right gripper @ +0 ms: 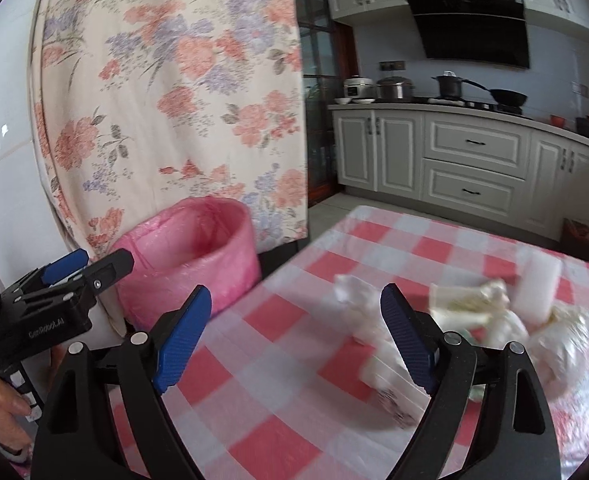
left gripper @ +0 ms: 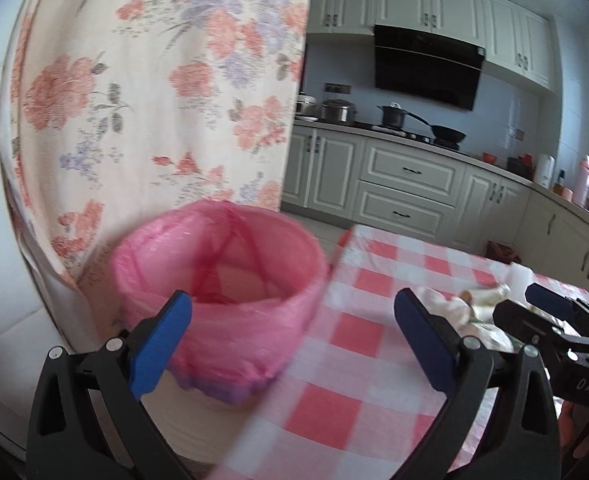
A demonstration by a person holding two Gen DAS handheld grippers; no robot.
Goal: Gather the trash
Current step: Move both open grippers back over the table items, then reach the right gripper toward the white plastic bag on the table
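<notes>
A bin lined with a pink bag [left gripper: 218,276] stands beside the left edge of the table with the red-and-white checked cloth [left gripper: 334,380]; it also shows in the right wrist view [right gripper: 190,256]. My left gripper [left gripper: 290,340] is open and empty, over the bin's near rim and the table edge. My right gripper [right gripper: 294,344] is open and empty above the cloth [right gripper: 274,380]. A pile of crumpled white tissues and wrappers [right gripper: 474,320] lies on the cloth to its right, with one tissue [right gripper: 354,292] near the right finger. The pile shows far right in the left wrist view [left gripper: 466,304].
A floral curtain [left gripper: 154,100] hangs behind the bin. Kitchen cabinets [left gripper: 406,184] with pots and a wok on the stove run along the back. The right gripper [left gripper: 550,308] shows at the left view's right edge; the left gripper [right gripper: 78,268] at the right view's left.
</notes>
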